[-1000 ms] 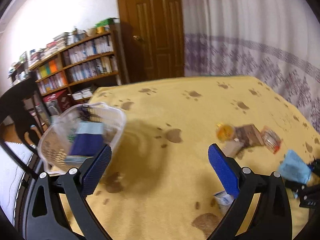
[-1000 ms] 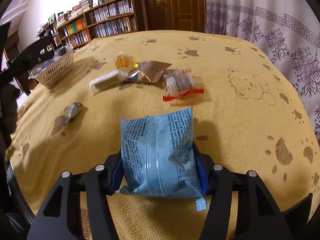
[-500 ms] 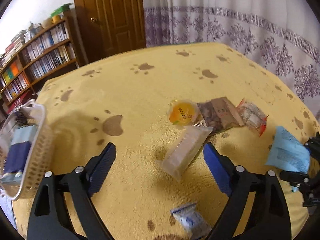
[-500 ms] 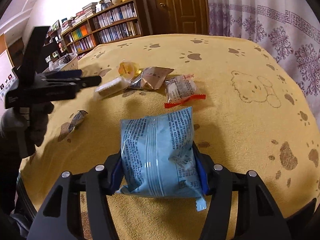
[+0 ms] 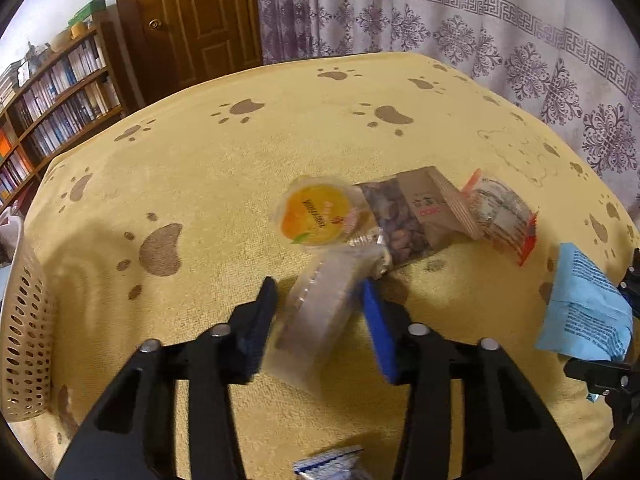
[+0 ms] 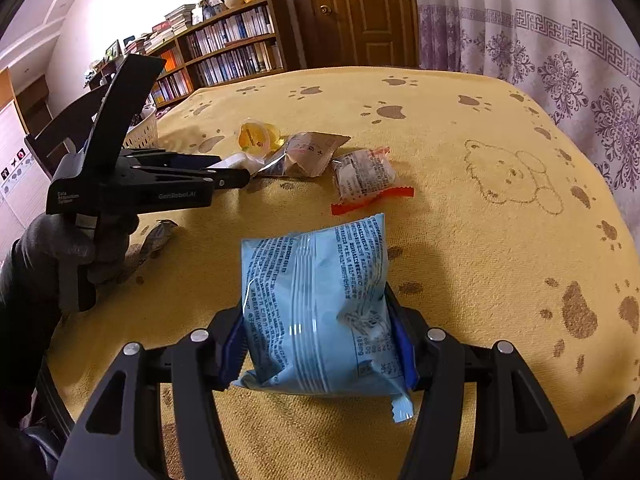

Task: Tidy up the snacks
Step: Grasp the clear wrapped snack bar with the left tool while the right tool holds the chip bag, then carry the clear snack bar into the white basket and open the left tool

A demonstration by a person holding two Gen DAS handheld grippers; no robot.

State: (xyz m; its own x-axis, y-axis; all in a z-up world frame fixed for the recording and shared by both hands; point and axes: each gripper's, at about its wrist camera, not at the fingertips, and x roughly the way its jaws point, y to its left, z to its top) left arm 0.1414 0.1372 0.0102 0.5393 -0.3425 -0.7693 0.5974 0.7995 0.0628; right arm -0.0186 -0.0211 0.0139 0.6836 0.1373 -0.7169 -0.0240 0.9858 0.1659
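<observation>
The left gripper (image 5: pixel 316 312) had its jaws apart around a pale long packet (image 5: pixel 320 312) lying on the yellow paw-print counter (image 5: pixel 280 120), not yet pinched. The right gripper (image 6: pixel 320 344) had its jaws clamped on a light blue snack bag (image 6: pixel 316 308). Looked like mid-pickup to me: next up was squeezing that packet, then hauling both to the perforated basket (image 5: pixel 24 320) at the counter's left edge, leaving the orange jelly cup (image 5: pixel 316 212) and nut pouch (image 5: pixel 400 220) just beyond.

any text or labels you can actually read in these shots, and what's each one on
"GenRobot.AI": side of the left gripper.
Small white label near its handle end: too small to read.
Blue snack bag in the right gripper: dense print, too small.
Jelly cup and brown packet: print blurred.
</observation>
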